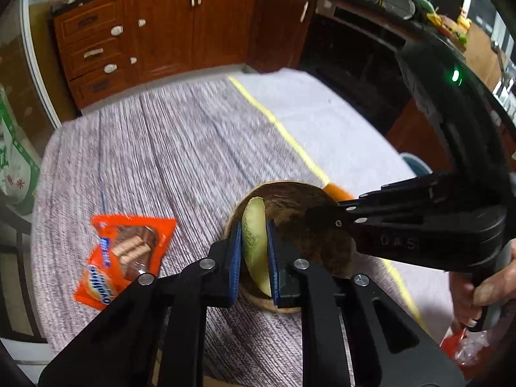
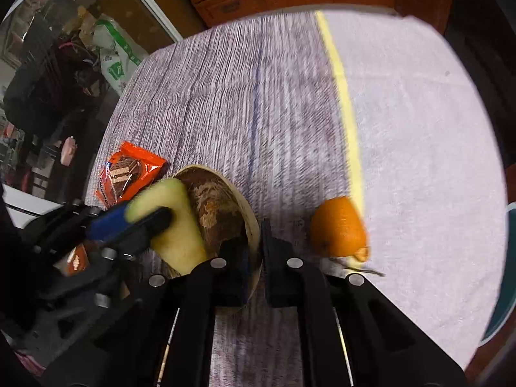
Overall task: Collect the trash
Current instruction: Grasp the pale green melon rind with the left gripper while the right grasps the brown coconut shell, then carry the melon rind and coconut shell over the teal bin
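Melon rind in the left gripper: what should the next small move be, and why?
Probably lift the left gripper straight up. Its pads are shut on the melon rind, which still sits over the wooden bowl, and the right gripper pinches the bowl's rim, steadying it while the rind comes out.

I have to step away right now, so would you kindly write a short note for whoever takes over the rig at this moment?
Left gripper: shut on the melon rind, held over the wooden bowl.
Right gripper: shut on the bowl's rim, steadying it.
On the table: orange biscuit packet left of the bowl, an orange to its right with a bit of peel beside it.
Done: rind gripped.
Left: drop the rind with the trash, then probably collect the peel. The bin is not clearly in view.
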Action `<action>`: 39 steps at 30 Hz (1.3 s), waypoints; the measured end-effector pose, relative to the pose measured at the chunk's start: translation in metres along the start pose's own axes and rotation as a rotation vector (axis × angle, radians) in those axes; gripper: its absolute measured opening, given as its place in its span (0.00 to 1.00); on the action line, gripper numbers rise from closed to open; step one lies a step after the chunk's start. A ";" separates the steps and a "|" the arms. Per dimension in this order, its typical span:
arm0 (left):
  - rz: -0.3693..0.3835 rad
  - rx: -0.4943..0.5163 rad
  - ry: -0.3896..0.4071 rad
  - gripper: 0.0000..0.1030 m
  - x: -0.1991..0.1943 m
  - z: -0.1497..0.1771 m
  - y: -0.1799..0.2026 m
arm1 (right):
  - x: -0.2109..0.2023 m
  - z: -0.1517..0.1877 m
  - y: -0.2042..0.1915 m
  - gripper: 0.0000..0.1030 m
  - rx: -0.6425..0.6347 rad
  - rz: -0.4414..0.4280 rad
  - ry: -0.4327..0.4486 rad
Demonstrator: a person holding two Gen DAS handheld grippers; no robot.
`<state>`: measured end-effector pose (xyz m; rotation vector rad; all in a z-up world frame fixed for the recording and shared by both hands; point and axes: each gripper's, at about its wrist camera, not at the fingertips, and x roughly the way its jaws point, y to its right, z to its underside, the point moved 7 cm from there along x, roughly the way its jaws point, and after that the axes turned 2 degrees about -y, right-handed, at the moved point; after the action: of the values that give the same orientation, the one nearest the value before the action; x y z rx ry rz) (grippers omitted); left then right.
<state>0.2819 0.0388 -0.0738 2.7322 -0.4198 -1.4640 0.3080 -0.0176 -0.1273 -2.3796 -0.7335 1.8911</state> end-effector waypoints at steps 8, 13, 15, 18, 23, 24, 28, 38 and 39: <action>0.026 0.048 0.066 0.14 -0.036 -0.022 0.040 | -0.046 0.002 0.038 0.06 0.074 0.030 0.093; 0.073 0.090 0.108 0.14 -0.052 -0.045 0.083 | -0.082 0.018 0.087 0.06 0.147 0.085 0.148; 0.089 0.114 0.123 0.14 -0.054 -0.054 0.103 | -0.095 0.026 0.107 0.06 0.180 0.098 0.168; 0.107 0.155 0.127 0.14 -0.052 -0.063 0.132 | -0.116 0.039 0.142 0.06 0.235 0.118 0.205; 0.138 0.235 0.085 0.14 -0.025 -0.069 0.191 | -0.157 0.074 0.217 0.06 0.360 0.165 0.265; 0.147 0.254 0.070 0.14 -0.017 -0.069 0.206 | -0.163 0.081 0.230 0.06 0.381 0.173 0.274; 0.176 0.310 0.028 0.14 0.009 -0.067 0.254 | -0.182 0.114 0.282 0.06 0.469 0.224 0.293; 0.226 0.411 -0.052 0.15 0.071 -0.062 0.346 | -0.168 0.172 0.381 0.07 0.637 0.295 0.219; 0.232 0.419 -0.068 0.15 0.080 -0.061 0.353 | -0.163 0.175 0.387 0.07 0.646 0.294 0.207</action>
<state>0.2930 -0.3279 -0.0559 2.7982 -1.1220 -1.5563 0.2547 -0.4695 -0.1387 -2.2614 0.2323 1.5848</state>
